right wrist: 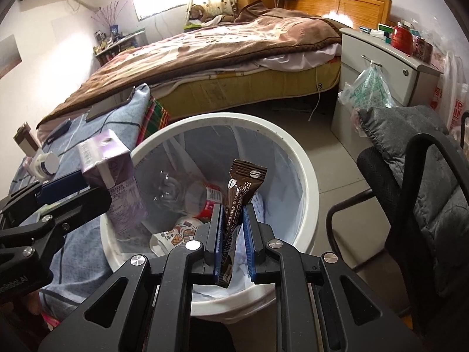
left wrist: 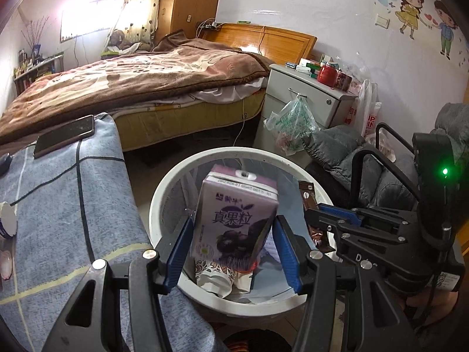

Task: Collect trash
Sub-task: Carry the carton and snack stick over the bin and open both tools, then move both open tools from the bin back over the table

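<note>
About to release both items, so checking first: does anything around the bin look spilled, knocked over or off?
Nothing spilled. The white bin stands upright; the purple carton and brown sachet hang over its opening. A white bottle lies on its side on the blue cloth.

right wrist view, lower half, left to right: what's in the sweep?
left gripper on the purple carton → clear bottle in the white bin → right gripper shut on the brown sachet → black chair with grey jacket.

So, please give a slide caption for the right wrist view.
Right gripper holds a brown coffee sachet over the white round trash bin.
</note>
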Tool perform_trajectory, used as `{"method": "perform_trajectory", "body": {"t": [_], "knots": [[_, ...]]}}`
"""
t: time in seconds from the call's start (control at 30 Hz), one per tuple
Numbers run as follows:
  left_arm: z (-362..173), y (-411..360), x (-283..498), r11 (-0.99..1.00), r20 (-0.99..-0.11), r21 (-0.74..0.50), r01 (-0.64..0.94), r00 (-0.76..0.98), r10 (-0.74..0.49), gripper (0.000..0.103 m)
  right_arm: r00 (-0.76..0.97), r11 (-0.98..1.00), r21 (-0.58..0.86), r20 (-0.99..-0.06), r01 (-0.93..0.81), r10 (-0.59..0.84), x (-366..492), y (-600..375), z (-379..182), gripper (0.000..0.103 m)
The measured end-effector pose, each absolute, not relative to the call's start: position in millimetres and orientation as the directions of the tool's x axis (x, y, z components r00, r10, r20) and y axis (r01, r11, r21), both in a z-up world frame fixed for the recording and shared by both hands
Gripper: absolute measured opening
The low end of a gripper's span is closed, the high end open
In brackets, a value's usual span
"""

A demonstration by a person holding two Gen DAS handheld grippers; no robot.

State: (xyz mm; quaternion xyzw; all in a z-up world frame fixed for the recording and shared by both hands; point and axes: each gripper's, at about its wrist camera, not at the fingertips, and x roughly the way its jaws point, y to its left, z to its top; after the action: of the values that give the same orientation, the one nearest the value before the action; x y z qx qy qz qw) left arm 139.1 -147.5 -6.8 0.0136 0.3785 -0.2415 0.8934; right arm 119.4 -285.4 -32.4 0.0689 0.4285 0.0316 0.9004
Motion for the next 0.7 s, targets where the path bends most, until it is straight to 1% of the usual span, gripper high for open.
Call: {"method": "perform_trajectory", "body": {"t": [0.1, 0.13, 0.17, 0.23, 0.3, 0.4, 0.7], "knots": [[-7, -146, 139, 0.884, -0.680, -0.151, 0.443, 0.602, -0.418, 0.060, 0.629, 0.992, 0.129, -0.771, 0.003, 0.098, 120, -285, -33, 0.021], [-7, -146, 140, 0.885, -0.680, -0.149, 0.442, 0.604, -0.416, 0.063, 0.631, 0.992, 0.125, -0.771, 0.008, 0.092, 120, -286, -34, 0.027], [-7, -145, 141, 0.886, -0.680, -0.152, 0.438, 0.605, -0.415, 0.065, 0.631, 0.992, 0.124, -0.771, 0.012, 0.089, 119, -286, -34, 0.037], [-8, -142, 142, 0.889, -0.679, -0.158, 0.430, 0.606, -0.414, 0.065, 0.629, 0.990, 0.141, -0.771, 0.014, 0.101, 119, -288, -35, 0.047], [-8, -139, 141, 0.892, -0.680, -0.159, 0.422, 0.608, -0.409, 0.066, 0.632, 0.988, 0.151, -0.767, 0.016, 0.106, 118, -287, -34, 0.047], [-4, -130, 140, 0.898, -0.673, -0.166, 0.407, 0.619, -0.405, 0.069, 0.639, 0.990, 0.143, -0.763, 0.018, 0.098, 117, -283, -31, 0.047], [8, -90, 130, 0.925, -0.643, -0.167, 0.342, 0.674, -0.365, 0.069, 0.669, 0.986, 0.166, -0.732, -0.008, 0.129, 114, -267, -21, 0.047]]}}
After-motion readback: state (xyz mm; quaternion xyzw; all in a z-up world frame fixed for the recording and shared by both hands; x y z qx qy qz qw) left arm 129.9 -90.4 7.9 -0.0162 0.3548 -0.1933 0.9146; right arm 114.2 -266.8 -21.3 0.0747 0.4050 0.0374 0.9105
